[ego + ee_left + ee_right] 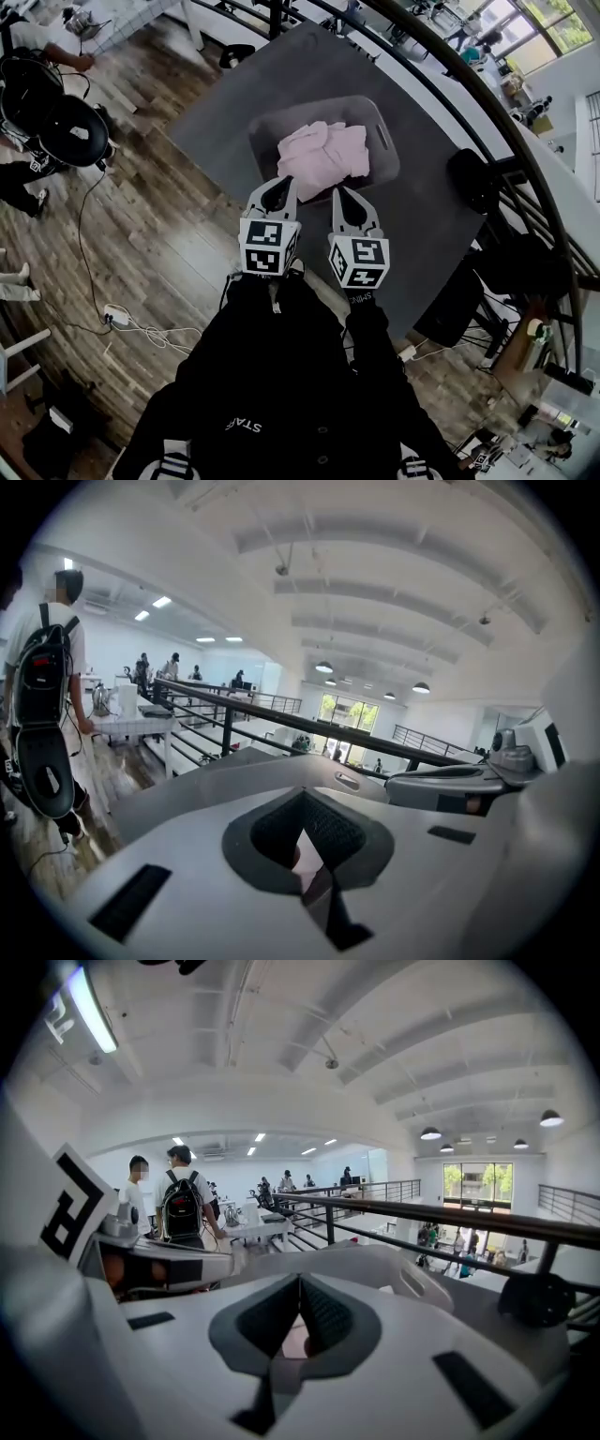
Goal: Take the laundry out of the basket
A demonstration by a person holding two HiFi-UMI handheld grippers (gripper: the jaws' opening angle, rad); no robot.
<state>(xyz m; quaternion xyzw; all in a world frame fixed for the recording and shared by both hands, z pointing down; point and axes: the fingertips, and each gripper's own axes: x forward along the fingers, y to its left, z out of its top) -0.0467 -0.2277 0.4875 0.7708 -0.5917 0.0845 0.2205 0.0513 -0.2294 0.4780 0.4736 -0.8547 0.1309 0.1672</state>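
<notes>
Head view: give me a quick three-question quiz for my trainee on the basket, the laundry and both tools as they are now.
1. True or false: the pink laundry lies inside the gray basket.
2. Multiple choice: the gray basket stands on A) the wooden floor, B) the dark table, C) a chair.
3. Fill in: the left tool and the right tool, both at the basket's near side, each have their jaws ____ (open or shut).

Key: 1 true. 2 B. 3 shut.
</notes>
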